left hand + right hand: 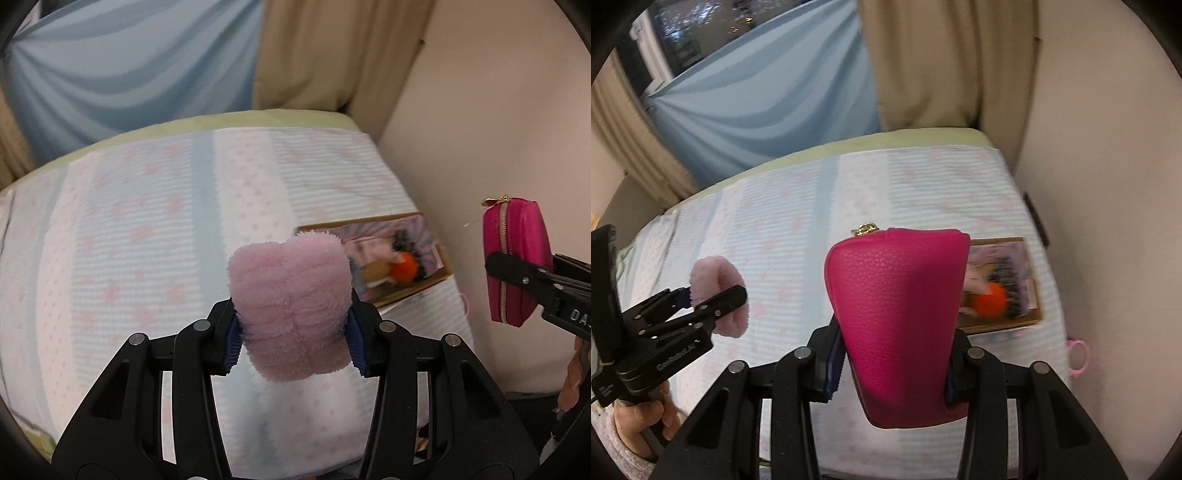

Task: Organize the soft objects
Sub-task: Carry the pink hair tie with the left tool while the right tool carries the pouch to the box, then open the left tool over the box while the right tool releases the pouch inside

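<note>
Two soft things: fluffy pink roll (291, 306), pebbled magenta pouch (897, 325).

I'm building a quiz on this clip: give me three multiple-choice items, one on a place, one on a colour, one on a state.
1. Where is the cardboard box?
A. on the bed by the wall
B. on the floor
C. on a shelf

2. What colour is the zip pouch?
A. green
B. magenta
C. white

3. The left tool is:
A. empty and wide open
B. shut on the fluffy pink item
C. resting in the box

Answers: 1 A, it sits on the patterned cover near the wall; 2 B, magenta with a gold zip; 3 B, both pads press its sides.
</note>
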### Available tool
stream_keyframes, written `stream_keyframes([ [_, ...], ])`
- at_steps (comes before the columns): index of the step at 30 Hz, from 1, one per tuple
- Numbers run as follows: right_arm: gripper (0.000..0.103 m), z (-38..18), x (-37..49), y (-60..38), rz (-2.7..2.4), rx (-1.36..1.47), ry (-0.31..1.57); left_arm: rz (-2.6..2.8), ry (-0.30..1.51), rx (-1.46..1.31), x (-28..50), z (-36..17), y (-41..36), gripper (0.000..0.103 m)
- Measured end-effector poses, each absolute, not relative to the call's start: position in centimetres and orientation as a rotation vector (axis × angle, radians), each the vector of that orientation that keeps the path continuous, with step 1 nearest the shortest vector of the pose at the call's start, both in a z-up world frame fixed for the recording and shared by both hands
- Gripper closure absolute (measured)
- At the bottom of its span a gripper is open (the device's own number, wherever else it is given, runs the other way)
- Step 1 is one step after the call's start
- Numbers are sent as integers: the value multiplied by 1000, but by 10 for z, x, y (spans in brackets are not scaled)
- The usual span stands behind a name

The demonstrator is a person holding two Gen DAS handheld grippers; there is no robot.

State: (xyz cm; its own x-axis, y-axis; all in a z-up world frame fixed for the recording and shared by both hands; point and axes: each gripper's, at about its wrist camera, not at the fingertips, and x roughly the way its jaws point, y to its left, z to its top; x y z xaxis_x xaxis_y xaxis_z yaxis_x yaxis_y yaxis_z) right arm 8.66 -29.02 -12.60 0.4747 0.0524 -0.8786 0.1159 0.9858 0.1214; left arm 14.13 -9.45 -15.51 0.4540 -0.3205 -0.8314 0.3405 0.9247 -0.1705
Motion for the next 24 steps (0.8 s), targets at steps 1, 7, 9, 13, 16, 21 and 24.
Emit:
stream_keyframes([
  [1, 65, -128, 88, -303, -46, 175, 1081, -416, 1018, 32, 143, -157, -110, 60],
  [7, 65, -157, 112, -373, -57, 197, 1145, -412, 1063, 44, 163, -181, -180, 60],
  [9, 65, -168, 121, -387, -53, 197, 1169, -396, 1088, 45, 172, -191, -194, 60],
  [13, 65, -195, 142, -417, -47, 226, 1226, -372, 1136, 40, 193, -216, -212, 60],
  [16, 65, -214, 153, -432, -51, 259, 1256, -365, 1183, 54, 209, -239, -223, 60],
  [21, 65, -256, 173, -448, -67, 307, 1308, -373, 1246, 65, 238, -285, -239, 60],
  [24, 65, -285, 185, -454, -76, 340, 1353, -373, 1278, 71, 254, -310, -248, 60],
])
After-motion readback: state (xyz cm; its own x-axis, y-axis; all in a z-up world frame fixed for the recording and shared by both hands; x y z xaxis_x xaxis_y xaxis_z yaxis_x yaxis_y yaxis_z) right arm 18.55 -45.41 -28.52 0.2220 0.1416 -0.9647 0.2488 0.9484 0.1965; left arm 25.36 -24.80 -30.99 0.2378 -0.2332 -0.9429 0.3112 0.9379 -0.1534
